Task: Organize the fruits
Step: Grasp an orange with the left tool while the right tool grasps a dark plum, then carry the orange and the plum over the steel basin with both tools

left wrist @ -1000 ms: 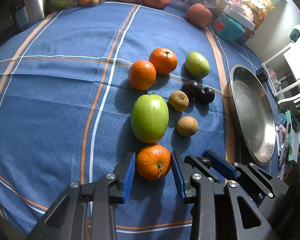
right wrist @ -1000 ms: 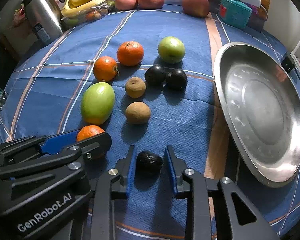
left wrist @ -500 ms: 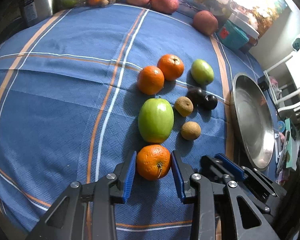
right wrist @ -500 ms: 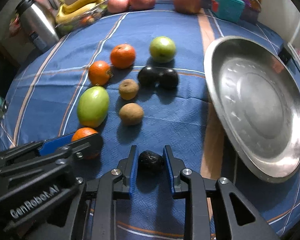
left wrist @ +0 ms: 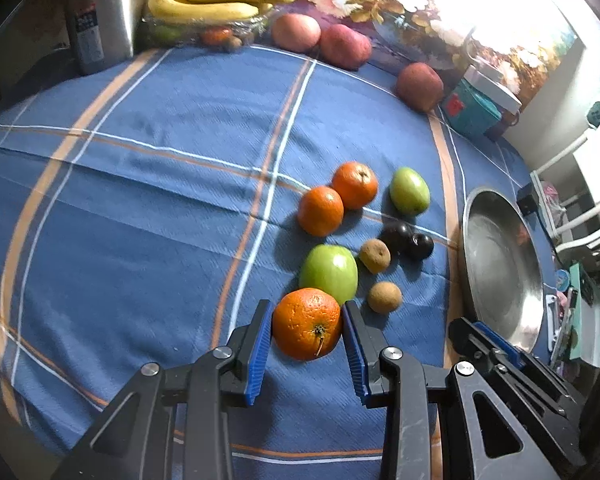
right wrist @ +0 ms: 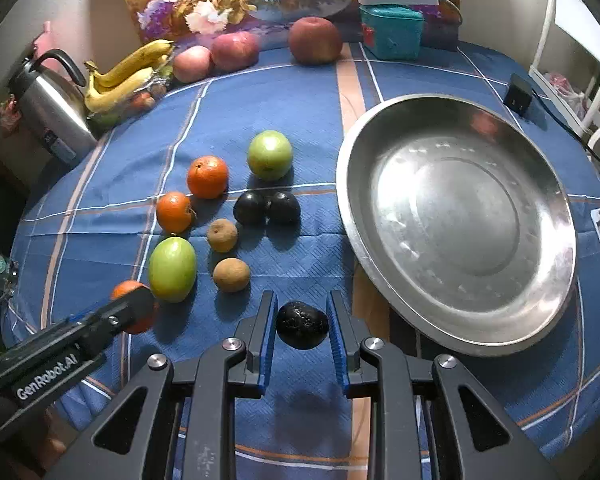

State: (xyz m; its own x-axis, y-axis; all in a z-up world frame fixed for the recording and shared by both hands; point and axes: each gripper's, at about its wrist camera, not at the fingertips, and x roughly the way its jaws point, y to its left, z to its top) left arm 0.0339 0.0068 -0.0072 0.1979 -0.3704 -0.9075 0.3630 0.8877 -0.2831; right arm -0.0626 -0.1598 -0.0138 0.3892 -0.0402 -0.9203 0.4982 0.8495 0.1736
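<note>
My left gripper (left wrist: 306,322) is shut on an orange (left wrist: 306,323) and holds it above the blue cloth. My right gripper (right wrist: 302,322) is shut on a small black fruit (right wrist: 302,325), lifted over its own shadow. On the cloth lie two more oranges (left wrist: 321,211), a large green fruit (left wrist: 329,274), a small green one (left wrist: 409,191), two brown fruits (left wrist: 375,255) and two dark plums (left wrist: 396,238). The empty steel bowl (right wrist: 456,220) sits to the right.
Bananas (right wrist: 128,74), three red apples (right wrist: 314,40), a steel kettle (right wrist: 52,112) and a teal box (right wrist: 392,32) line the far edge. A black adapter (right wrist: 518,96) lies beyond the bowl. A white chair (left wrist: 588,216) stands right of the table.
Both grippers have risen from the cloth with their fruit held; the table looks farther away. The other fruits have not moved.
</note>
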